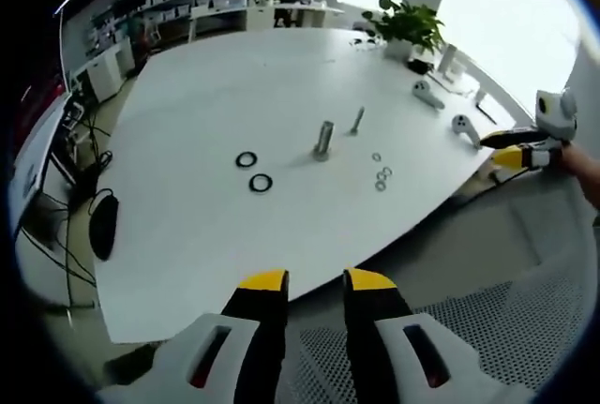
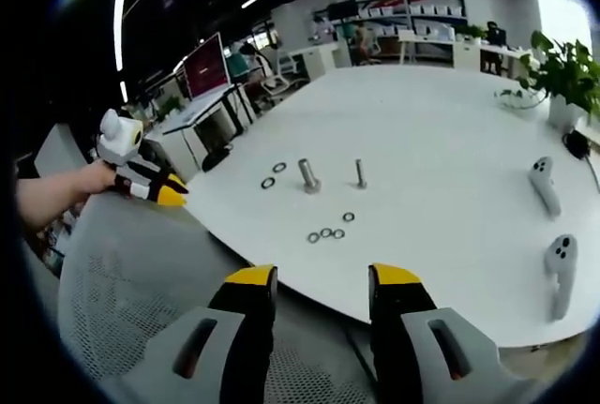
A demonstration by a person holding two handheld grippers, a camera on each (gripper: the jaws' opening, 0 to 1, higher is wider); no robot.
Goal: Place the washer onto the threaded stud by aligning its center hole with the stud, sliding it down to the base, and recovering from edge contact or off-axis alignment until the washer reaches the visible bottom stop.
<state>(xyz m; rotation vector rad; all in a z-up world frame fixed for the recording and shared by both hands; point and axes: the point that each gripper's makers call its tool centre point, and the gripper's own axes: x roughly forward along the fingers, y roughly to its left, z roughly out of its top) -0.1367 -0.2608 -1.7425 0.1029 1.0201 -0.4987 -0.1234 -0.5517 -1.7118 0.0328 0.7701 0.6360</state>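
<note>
White table (image 1: 216, 235), black rings (image 1: 253, 171), yellow-tipped black tongs (image 1: 315, 284).

Bright, even office light, strong fisheye bending.
Blown-out window glare beyond the potted plant (image 1: 406, 22); soft blur near edges.

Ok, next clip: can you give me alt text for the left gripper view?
The left tool, jaws apart and empty, hangs off the near edge of a white table. On the table stand a thick threaded stud and a thinner bolt, with two dark rings to their left and small washers to their right. The right tool shows at the far right.
</note>
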